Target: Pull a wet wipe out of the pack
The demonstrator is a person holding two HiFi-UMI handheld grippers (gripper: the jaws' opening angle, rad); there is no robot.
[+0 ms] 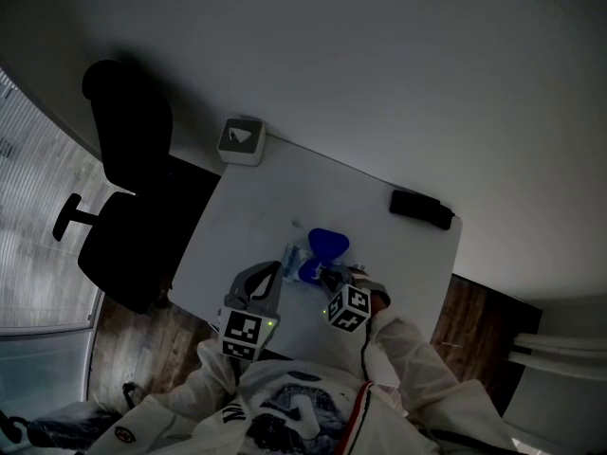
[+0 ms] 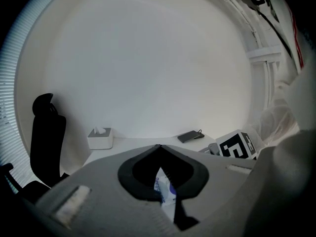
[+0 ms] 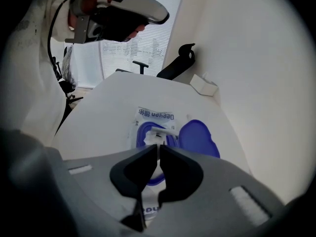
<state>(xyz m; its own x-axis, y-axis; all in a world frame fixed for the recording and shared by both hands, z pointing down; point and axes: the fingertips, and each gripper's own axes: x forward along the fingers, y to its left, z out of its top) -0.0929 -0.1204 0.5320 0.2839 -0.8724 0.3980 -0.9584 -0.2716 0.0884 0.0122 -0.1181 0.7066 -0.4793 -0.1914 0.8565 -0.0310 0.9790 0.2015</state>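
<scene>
Pinning the pack [image 3: 157,115] by the near edge of the table [image 1: 285,183], the left gripper [image 2: 159,146] clamped its end while the right gripper [image 3: 159,148], jaws almost together, nipped the wet wipe [image 3: 154,134] poking from the opening beside the flipped blue lid [image 3: 198,138]. A slow, straight pull with the pack anchored looked wisest.

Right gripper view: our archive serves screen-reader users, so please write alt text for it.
The right tongs are closed on a white wipe poking from the opening of a wet wipe pack, whose blue lid is flipped open, on a white table. Beyond stand a white tissue box, a black chair and, at left, the person in white.
</scene>
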